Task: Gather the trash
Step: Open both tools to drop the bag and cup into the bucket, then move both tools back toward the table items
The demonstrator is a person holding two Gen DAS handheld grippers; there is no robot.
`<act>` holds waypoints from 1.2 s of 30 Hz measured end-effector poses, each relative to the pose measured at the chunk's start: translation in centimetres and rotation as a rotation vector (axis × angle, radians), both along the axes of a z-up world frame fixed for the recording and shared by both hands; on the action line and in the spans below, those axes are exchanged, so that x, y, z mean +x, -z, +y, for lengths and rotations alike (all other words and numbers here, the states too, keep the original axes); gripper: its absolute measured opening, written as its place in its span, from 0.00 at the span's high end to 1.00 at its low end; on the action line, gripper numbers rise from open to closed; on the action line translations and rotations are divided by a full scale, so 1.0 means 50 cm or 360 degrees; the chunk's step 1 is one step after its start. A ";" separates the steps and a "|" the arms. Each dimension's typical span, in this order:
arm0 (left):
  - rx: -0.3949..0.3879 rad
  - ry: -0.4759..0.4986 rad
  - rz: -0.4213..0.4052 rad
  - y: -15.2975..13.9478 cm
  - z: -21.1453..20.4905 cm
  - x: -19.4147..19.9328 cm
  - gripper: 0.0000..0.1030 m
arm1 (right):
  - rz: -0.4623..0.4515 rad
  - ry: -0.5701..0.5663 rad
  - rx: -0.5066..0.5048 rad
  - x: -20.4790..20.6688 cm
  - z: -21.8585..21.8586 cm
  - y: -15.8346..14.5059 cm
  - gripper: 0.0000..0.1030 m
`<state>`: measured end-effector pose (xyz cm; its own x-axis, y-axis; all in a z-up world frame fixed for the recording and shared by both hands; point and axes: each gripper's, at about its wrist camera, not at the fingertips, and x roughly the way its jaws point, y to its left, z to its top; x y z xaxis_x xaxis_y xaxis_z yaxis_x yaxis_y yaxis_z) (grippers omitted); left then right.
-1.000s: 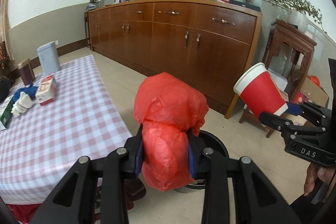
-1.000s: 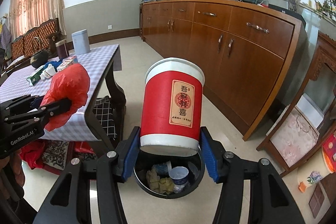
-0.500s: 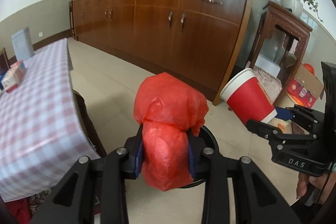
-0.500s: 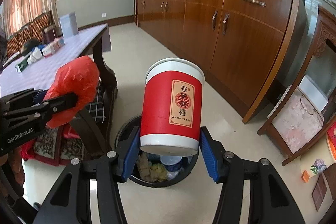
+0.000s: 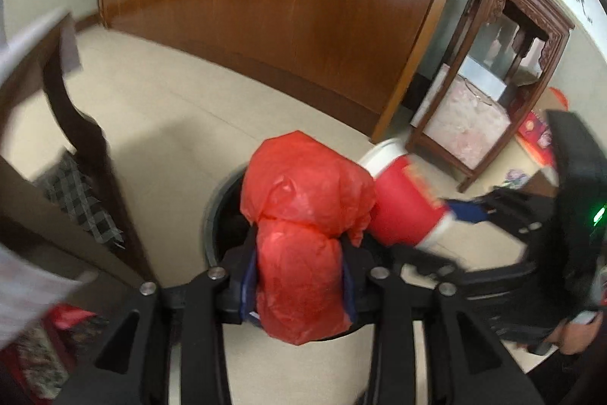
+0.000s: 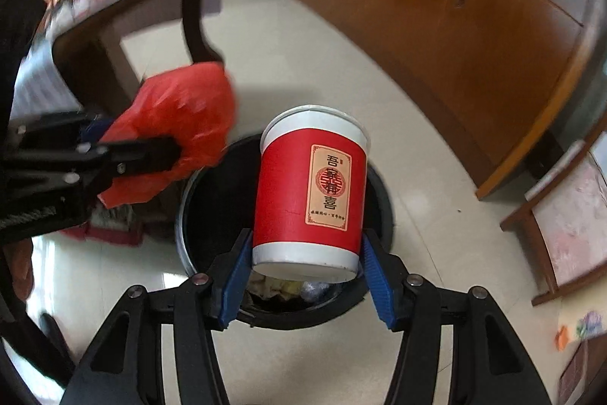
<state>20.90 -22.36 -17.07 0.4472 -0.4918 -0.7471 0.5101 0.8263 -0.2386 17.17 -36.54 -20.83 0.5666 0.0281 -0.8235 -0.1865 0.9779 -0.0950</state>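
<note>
My left gripper (image 5: pixel 299 285) is shut on a crumpled red plastic bag (image 5: pixel 303 215) and holds it above the rim of a round black trash bin (image 5: pixel 214 215). My right gripper (image 6: pixel 305 266) is shut on a red and white paper cup (image 6: pixel 309 192) with a gold label, held upright over the same bin (image 6: pixel 189 215), which has trash inside. The cup (image 5: pixel 404 207) shows in the left wrist view just right of the bag, touching or nearly touching it. The bag (image 6: pixel 178 128) shows in the right wrist view at the bin's left edge.
A dark wooden table leg (image 6: pixel 199 25) and table with a checked cloth stand left of the bin. A long brown sideboard (image 5: pixel 303 6) runs along the far wall. A carved wooden side stand (image 5: pixel 493 71) is at the right. Beige tiled floor surrounds the bin.
Both grippers have dropped lower and closer together over the bin. The bag and the cup have moved in over the bin's opening. Both views are tilted further down.
</note>
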 end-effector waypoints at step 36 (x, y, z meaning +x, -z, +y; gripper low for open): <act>0.0163 -0.0550 -0.0375 -0.203 0.262 -0.128 0.04 | -0.0281 -0.0063 -0.0025 -0.057 0.173 -0.221 0.00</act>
